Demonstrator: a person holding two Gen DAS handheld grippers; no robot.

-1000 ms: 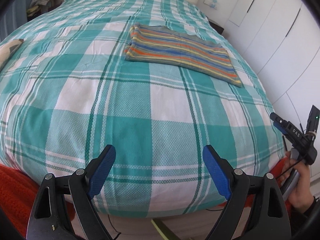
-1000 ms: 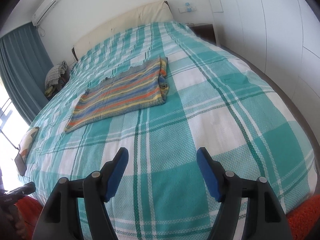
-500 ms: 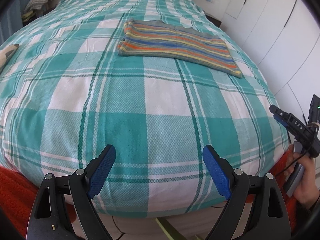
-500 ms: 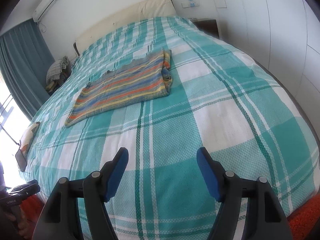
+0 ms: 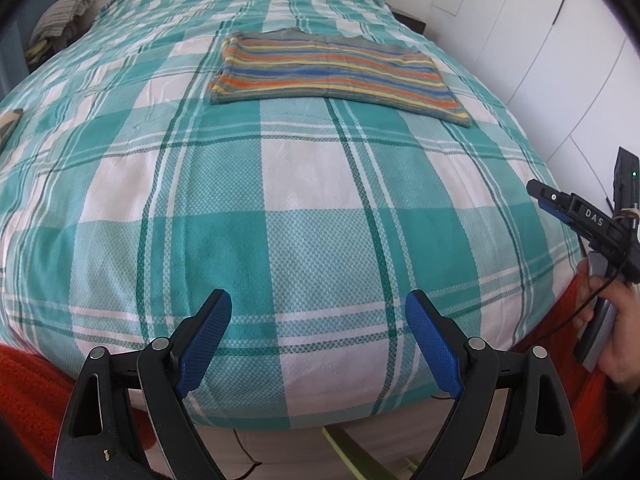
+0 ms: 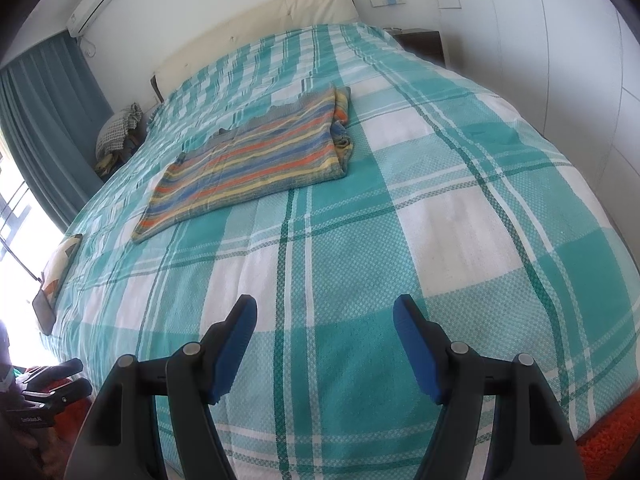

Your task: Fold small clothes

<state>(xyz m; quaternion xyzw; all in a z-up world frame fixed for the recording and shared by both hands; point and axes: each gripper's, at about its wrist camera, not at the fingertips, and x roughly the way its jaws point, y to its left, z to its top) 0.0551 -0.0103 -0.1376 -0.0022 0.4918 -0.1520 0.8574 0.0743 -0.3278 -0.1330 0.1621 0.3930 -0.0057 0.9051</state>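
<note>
On the bed covered with a teal-and-white checked woven bedspread (image 5: 320,208), a folded knit garment striped in orange, blue, yellow and grey (image 5: 332,76) lies flat in the middle of the mattress, well beyond both tools. Seen from the right wrist, this striped garment (image 6: 256,160) forms a long rectangle with its bunched folded edge at the end nearer the cream padded headboard (image 6: 256,28).

Over the foot of the bed, the left tool (image 5: 318,338) hangs with its blue-padded fingers spread wide and nothing between them, only bedspread showing in the gap. The right tool (image 6: 325,338) likewise stands open above the near part of the bedspread (image 6: 440,216), its fingers apart and empty. From the left wrist, the right tool's black body appears at the right edge, gripped by a person's hand (image 5: 616,332).

Beside the bed, teal curtains (image 6: 48,120) hang by a bright window, a white air conditioner (image 6: 98,0) sits high on the wall, and white wardrobe doors (image 5: 560,52) line the other side.
</note>
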